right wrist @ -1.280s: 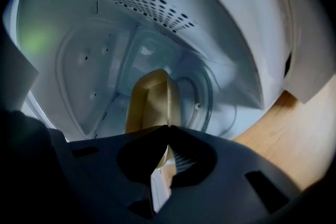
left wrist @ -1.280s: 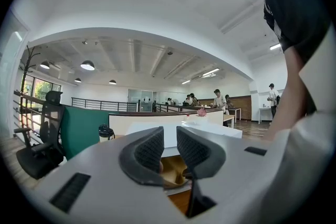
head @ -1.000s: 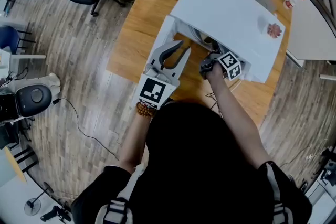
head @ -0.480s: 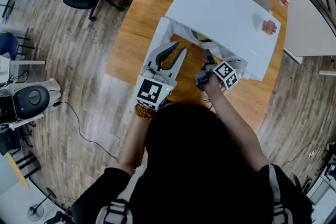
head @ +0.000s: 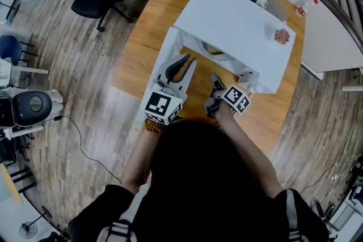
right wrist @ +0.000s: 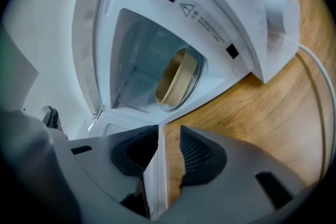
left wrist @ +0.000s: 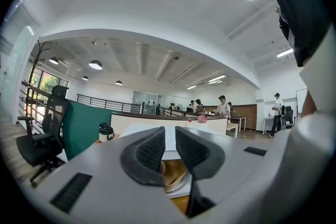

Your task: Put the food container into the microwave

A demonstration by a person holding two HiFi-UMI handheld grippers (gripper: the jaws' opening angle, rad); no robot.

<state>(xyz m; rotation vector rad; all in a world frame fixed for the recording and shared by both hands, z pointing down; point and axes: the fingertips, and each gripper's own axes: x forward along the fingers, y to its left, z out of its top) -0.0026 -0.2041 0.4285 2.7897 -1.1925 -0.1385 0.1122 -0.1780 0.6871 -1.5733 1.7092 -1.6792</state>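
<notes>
**Change of state.** Compared with a second ago, the right hand-held gripper (head: 214, 81) sits back from the mouth of the microwave (head: 238, 11), over the counter (head: 142, 37). Its jaws have just opened wide and then eased in slightly, and they now stand spread. A thin white edge (apparently the rim of the open door (head: 167, 51)) runs through the gap, and the pads do not pinch it.

The left hand-held gripper (left wrist: 169, 136) holds much the same place beside the door. Its jaws have just been closing and are nearly together, leaving a narrow slit with nothing in it.

**Effect on the task.** The placement step appears complete. Closing the door is probably what remains.

**Food container.** The food container (right wrist: 178, 78) is a shallow, round, tan bowl. It rests on the glass turntable (right wrist: 195, 93) inside the white cavity, clear of both grippers.
</notes>
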